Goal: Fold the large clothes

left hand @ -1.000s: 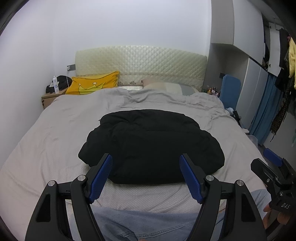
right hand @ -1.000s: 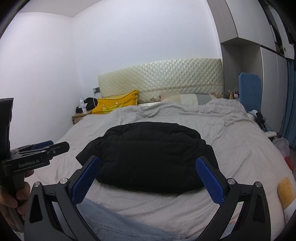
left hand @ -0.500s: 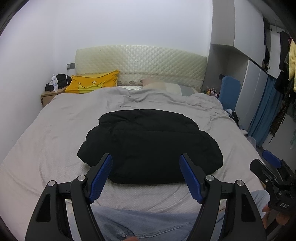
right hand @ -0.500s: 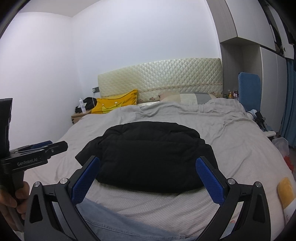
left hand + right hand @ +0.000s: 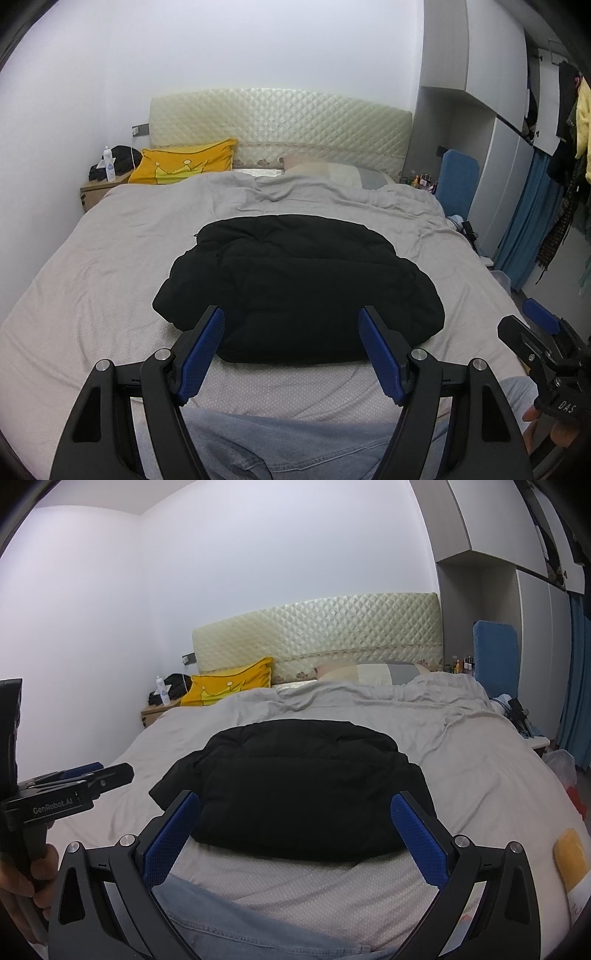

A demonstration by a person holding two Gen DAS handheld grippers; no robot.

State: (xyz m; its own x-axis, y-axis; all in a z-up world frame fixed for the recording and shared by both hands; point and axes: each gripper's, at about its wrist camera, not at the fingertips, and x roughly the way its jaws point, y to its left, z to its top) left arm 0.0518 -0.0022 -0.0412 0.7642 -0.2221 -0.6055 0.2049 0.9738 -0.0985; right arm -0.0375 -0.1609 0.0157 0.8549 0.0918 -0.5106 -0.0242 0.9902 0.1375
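Your left hand-held gripper (image 5: 291, 347) is held above the near edge of the bed (image 5: 92, 280), its two blue-padded fingers (image 5: 201, 352) spread wide apart with nothing between them. Your right hand-held gripper (image 5: 295, 834) is held the same way, fingers (image 5: 419, 843) spread and gripping nothing. The task item, a black puffy jacket (image 5: 299, 288), lies folded into a compact rounded bundle on the middle of the bed, resting on the grey cover just beyond both sets of fingertips; neither hand-held gripper touches it. In the right wrist view the jacket (image 5: 295, 790) shows a loose flap sticking out at its near left corner. In the left wrist view, the right hand-held gripper (image 5: 543, 328) appears at the far right edge, well to the side of the jacket; in the right wrist view, the left hand-held gripper (image 5: 79, 779) appears at the far left edge, held by your hand (image 5: 22, 878). Your jeans-clad leg (image 5: 295, 443) sits at the near edge of the bed, below the fingers. At the head of the bed, a yellow pillow (image 5: 184, 166) leans against the quilted headboard (image 5: 280, 122), beside a striped pillow (image 5: 369, 672). A nightstand (image 5: 96, 192) carrying a bottle (image 5: 108, 158) stands left of the bed, and a blue curtain (image 5: 528, 229) hangs at the right.
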